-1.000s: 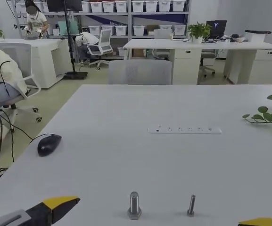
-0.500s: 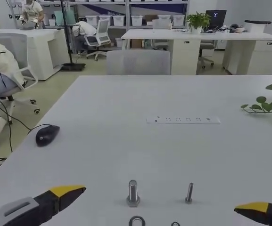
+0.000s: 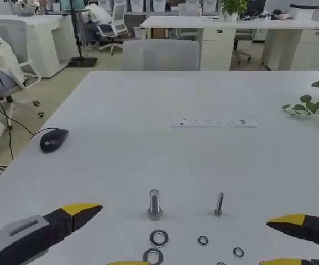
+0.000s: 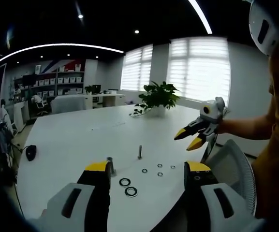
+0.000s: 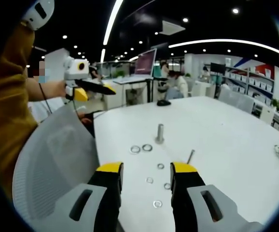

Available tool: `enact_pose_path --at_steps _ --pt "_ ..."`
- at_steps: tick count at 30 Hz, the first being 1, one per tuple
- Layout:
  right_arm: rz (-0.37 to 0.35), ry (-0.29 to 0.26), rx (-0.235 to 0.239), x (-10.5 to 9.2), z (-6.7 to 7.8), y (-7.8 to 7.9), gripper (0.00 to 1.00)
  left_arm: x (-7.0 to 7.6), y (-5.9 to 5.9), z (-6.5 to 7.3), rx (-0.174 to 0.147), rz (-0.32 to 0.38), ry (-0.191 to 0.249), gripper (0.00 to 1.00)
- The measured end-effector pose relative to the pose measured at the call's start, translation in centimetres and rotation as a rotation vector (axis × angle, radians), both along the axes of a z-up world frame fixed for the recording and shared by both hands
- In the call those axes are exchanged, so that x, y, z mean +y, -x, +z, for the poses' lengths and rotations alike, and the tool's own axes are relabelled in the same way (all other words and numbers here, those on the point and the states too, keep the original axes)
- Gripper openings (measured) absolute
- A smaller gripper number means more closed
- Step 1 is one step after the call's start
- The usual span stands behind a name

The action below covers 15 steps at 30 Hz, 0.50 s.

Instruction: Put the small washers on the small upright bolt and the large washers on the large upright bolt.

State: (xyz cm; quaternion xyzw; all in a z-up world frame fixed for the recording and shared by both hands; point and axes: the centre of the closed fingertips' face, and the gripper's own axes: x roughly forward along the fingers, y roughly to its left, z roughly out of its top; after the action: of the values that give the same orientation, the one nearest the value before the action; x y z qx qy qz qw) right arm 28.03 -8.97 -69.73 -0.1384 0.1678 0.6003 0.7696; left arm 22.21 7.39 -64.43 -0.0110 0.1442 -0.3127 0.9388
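The left tool [image 4: 148, 167], jaws spread wide, faces two large washers [image 4: 124, 182] on the white table [image 4: 76, 140].

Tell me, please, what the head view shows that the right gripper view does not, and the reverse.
Head view's own: the white power strip lying on the table. Right gripper view's own: the person's yellow sleeve and the grey chair back close to it. Shared: the large bolt, the small bolt, the loose washers near them, and the mouse.
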Motion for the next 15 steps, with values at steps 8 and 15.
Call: enact_pose_path --at_steps 8,15 --pt "0.027 0.021 0.002 0.14 -0.42 -0.18 0.41 -0.47 0.28 -0.63 0.017 -0.003 0.003 0.61" --pt "0.048 0.033 -0.004 0.28 -0.35 -0.7 0.41 -0.79 0.27 -0.84 0.02 -0.002 0.003 0.61"
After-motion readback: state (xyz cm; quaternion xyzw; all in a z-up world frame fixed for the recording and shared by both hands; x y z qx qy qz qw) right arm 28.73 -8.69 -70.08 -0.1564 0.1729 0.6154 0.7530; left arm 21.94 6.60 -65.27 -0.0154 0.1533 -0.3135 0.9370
